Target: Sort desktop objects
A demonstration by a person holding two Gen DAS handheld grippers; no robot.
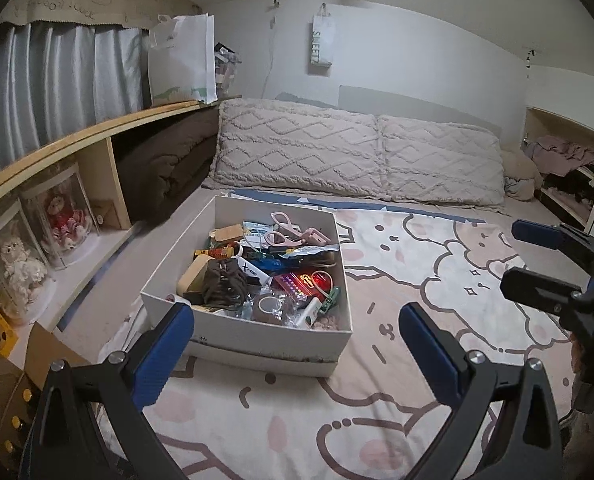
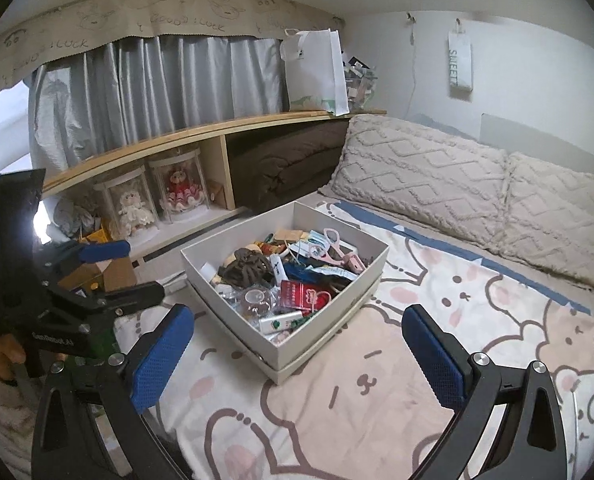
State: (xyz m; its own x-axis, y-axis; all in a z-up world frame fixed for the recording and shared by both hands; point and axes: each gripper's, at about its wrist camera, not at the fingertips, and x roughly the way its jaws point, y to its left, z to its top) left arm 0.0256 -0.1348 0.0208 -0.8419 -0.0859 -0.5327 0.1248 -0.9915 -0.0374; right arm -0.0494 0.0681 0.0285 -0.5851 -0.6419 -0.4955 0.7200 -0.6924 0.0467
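A white cardboard box (image 1: 253, 334) (image 2: 329, 332) sits on its lid on a cartoon-print bedsheet. It is full of small things: pink scissors (image 1: 287, 228) (image 2: 333, 246), a brown hair claw (image 1: 223, 284) (image 2: 249, 270), a roll of tape (image 1: 268, 307) (image 2: 257, 298), a red packet (image 1: 301, 282) (image 2: 297, 294) and more. My left gripper (image 1: 297, 336) stands open just in front of the box with nothing between its blue pads. My right gripper (image 2: 299, 338) is also open and empty, near the box's front corner. Each gripper shows at the edge of the other's view.
Two knitted cream pillows (image 1: 357, 152) (image 2: 477, 184) lie behind the box. A wooden shelf (image 1: 77, 144) (image 2: 177, 140) on the left holds doll display cases (image 1: 63, 216) (image 2: 181, 192) and a folded brown blanket (image 1: 165, 160) (image 2: 289, 164). A white bag (image 1: 181, 64) stands on top.
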